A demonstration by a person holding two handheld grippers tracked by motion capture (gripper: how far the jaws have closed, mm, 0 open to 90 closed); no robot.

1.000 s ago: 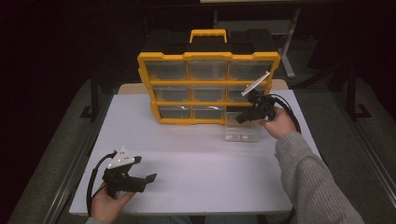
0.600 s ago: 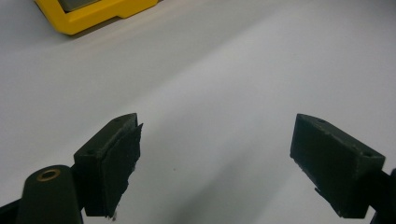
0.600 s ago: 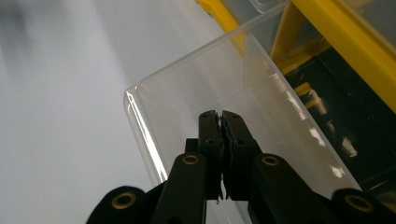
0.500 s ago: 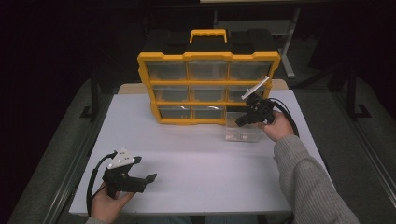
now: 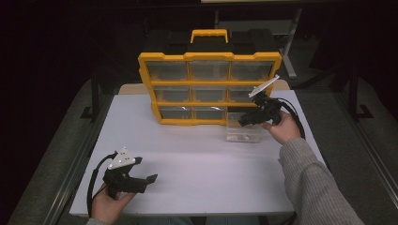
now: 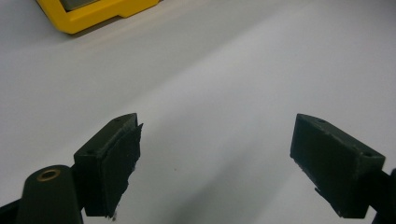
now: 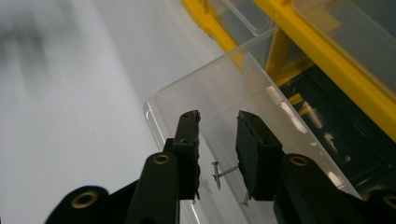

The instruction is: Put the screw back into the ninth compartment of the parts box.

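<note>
A yellow organizer [image 5: 209, 89] with clear drawers stands at the back of the white table [image 5: 197, 164]. One clear drawer [image 5: 244, 133] sits out on the table in front of its right end. My right gripper [image 5: 244, 121] hovers over that drawer, jaws a little apart and holding nothing. In the right gripper view the right gripper [image 7: 218, 123] points down into the drawer [image 7: 205, 93], where small screws [image 7: 217, 175] lie on the bottom. My left gripper [image 5: 151, 180] rests low at the front left, open wide over bare table, as the left gripper view [image 6: 217, 149] confirms.
An empty slot in the organizer [image 7: 317, 51] shows dark behind the drawer. A corner of the organizer [image 6: 93, 14] lies far ahead of the left gripper. Dark floor and table legs [image 5: 291, 51] surround the table.
</note>
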